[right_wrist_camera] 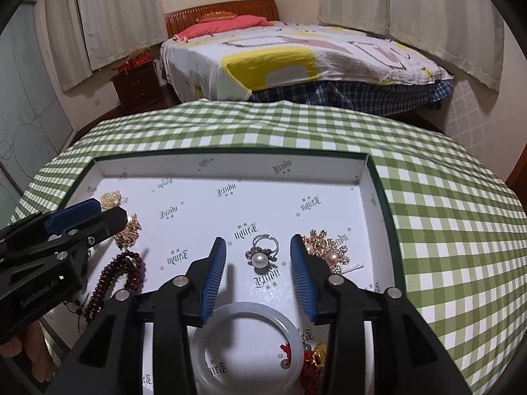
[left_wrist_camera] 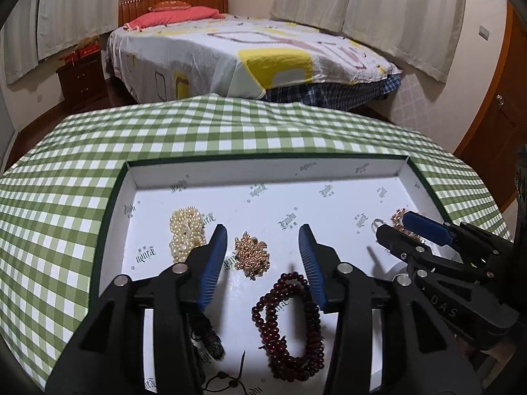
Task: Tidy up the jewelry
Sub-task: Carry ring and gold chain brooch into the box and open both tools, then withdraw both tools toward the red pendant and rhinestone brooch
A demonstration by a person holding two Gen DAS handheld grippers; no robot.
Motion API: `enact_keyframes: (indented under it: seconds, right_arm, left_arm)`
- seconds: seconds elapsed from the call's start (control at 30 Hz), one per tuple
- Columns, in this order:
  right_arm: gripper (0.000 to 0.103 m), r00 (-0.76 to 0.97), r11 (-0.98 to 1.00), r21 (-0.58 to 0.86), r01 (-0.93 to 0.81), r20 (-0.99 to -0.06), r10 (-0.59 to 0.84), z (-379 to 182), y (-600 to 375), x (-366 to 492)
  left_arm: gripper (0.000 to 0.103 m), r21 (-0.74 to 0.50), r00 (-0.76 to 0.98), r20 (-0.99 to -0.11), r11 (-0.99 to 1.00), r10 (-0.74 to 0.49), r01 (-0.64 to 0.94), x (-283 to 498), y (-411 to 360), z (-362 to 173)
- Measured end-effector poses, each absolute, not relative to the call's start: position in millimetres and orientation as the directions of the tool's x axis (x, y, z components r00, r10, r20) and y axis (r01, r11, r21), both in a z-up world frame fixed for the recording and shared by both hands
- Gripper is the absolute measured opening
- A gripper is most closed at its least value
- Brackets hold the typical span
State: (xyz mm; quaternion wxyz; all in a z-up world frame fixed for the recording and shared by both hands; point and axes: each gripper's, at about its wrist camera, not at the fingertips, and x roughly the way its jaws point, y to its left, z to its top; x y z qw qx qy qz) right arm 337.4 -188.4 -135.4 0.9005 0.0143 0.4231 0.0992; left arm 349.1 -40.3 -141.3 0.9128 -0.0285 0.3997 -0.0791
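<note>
Jewelry is spread inside a shallow white printed cardboard tray (left_wrist_camera: 158,171), which serves as the landmark.

Seen from the left wrist view, the left gripper (left_wrist_camera: 263,263) is held above the tray's near half with its blue-padded fingers wide apart and nothing between them. A crumpled gold chain cluster (left_wrist_camera: 252,256) lies straight ahead between the fingertips, and a looped dark red bead bracelet (left_wrist_camera: 290,322) lies nearer, toward the right finger, its long axis running along the fingers. A heap of cream pearl strands (left_wrist_camera: 186,233) lies just left of the left finger.

Seen from the right wrist view, the right gripper (right_wrist_camera: 258,273) is also spread open and empty, over the tray's right part. A silver ring with a pearl flower (right_wrist_camera: 262,253) lies directly ahead between the fingertips, so this gripper is judged nearer to it. A translucent white bangle (right_wrist_camera: 247,345) lies flat beneath the fingers, and a gold-and-pearl brooch (right_wrist_camera: 329,250) is partly hidden behind the right finger.
</note>
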Motion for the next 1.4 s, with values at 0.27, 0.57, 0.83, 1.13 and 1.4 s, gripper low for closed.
enact_keyframes:
  seconds: [0.27, 0.57, 0.83, 1.13, 1.4]
  right_arm:
    - [0.044, 0.658, 0.979, 0.103, -0.176, -0.727, 0.195, -119.9, -186.7, 331.1]
    - [0.047, 0.689, 0.981, 0.099, -0.166, -0.7, 0.187, -105.2, -193.1, 322.1]
    - [0.051, 0.731, 0.981, 0.106, -0.163, -0.654, 0.193, -84.8, -198.3, 299.4]
    - [0.056, 0.775, 0.985, 0.106, -0.139, -0.607, 0.175, -69.1, -211.2, 254.9]
    - [0.056, 0.773, 0.989, 0.11, -0.094, -0.618, 0.143, -81.9, -229.7, 211.8]
  left_arm:
    - [0.054, -0.092, 0.714, -0.683, 0.988, -0.154, 0.125, 338.9, -40.3, -124.8]
    - [0.059, -0.089, 0.737, -0.66, 0.989, -0.145, 0.115, 327.9, -35.0, -113.4]
    - [0.067, -0.099, 0.787, -0.598, 0.988, -0.154, 0.119, 298.5, -30.2, -90.9]
    - [0.071, -0.136, 0.832, -0.527, 0.984, -0.17, 0.114, 249.7, -26.2, -72.1]
    - [0.071, -0.152, 0.837, -0.515, 0.981, -0.184, 0.122, 207.9, -28.0, -75.8]
